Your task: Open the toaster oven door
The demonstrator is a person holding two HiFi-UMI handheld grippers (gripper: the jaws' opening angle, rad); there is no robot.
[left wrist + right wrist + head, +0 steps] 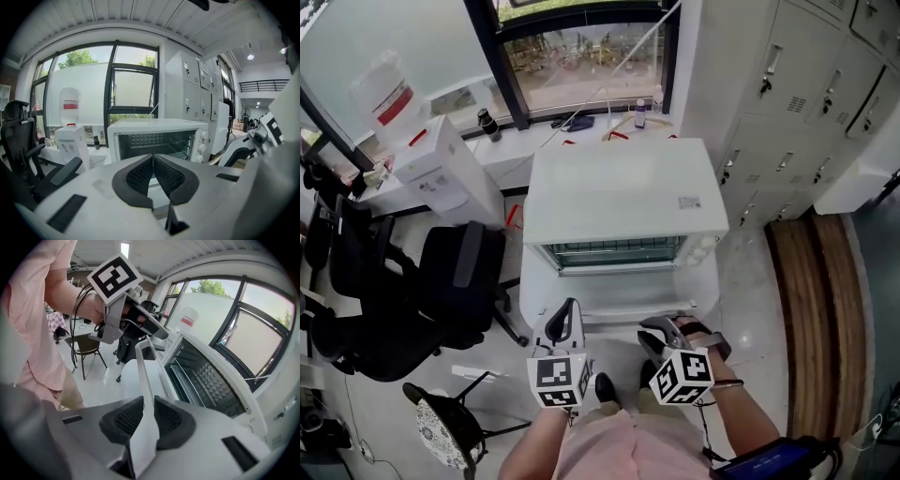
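Observation:
The white toaster oven (623, 192) stands in front of me with its door (619, 281) swung down flat, so the rack inside shows. In the right gripper view the door's white handle bar (144, 371) runs straight between the pads, and my right gripper (147, 416) is shut on it. From the head view that right gripper (659, 334) sits at the door's front edge. My left gripper (566, 322) hovers beside it at the handle's left end, its pads pressed together on nothing (153, 172). The oven (159, 138) lies just beyond them.
Black office chairs (441, 281) stand to the left, with a round stool (445, 427) near my feet. A water dispenser (441, 169) is at the back left. Grey lockers (797, 103) and a wooden bench (811, 309) line the right. A window sill (600, 117) runs behind the oven.

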